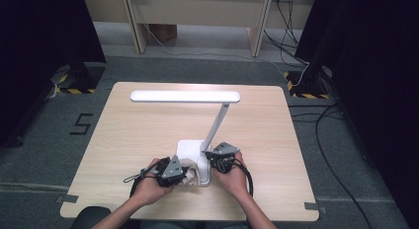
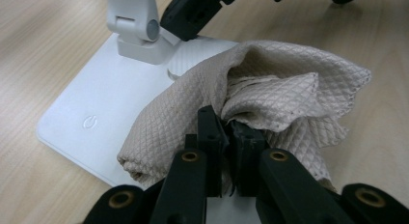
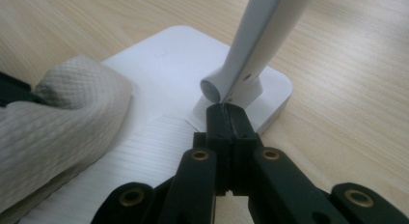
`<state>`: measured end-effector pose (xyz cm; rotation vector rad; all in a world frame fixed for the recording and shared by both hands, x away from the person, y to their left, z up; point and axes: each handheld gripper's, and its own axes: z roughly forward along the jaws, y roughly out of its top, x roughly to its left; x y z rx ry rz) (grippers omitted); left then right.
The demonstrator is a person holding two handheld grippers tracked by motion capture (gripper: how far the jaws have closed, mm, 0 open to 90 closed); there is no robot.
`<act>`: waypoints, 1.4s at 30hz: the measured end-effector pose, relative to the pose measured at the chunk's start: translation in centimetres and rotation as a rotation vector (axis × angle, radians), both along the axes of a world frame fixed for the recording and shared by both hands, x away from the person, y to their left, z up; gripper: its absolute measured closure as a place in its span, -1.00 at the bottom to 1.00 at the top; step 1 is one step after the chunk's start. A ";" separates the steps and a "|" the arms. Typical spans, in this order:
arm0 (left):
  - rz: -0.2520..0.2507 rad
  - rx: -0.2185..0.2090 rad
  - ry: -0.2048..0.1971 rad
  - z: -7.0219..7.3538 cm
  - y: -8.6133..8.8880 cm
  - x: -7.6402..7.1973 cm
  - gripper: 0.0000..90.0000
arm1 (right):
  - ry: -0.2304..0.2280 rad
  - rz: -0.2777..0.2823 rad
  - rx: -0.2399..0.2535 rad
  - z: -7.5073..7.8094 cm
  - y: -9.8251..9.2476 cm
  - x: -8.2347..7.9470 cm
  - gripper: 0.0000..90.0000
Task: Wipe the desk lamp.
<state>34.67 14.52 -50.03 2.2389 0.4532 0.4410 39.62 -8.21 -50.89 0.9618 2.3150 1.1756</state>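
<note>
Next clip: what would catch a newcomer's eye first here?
The white desk lamp stands out, its long head stretched across the far half of the wooden table and its square base near the person's hands. On that base lies a crumpled beige cloth, pinched by the left gripper. The right gripper, fingers shut, rests its tips against the hinge at the foot of the lamp's arm.

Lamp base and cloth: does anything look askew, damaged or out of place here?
Nothing stands out. The lamp stands upright on the table, its base unmarked. The left claw is shut on the bunched cloth on the base; the right claw rests shut by the hinge.
</note>
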 end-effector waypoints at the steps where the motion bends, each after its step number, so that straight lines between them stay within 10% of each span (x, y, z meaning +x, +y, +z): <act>1: -0.002 -0.004 0.002 0.0 0.0 -0.1 0.87 | 0.000 0.000 0.000 0.0 0.0 0.0 1.00; 12: 0.016 -0.032 0.003 0.7 0.8 -0.4 0.87 | 0.000 -0.001 0.002 0.0 0.0 0.0 1.00; 20: 0.137 0.006 -0.111 1.5 0.8 5.3 0.87 | -0.001 -0.002 0.001 0.0 0.0 0.0 1.00; 28: 0.184 0.081 -0.124 0.2 0.1 9.3 0.87 | -0.002 0.000 0.004 0.0 0.0 0.0 1.00; 42: 0.154 0.089 -0.112 -0.4 0.3 8.4 0.87 | -0.003 -0.002 -0.001 0.0 0.0 0.0 1.00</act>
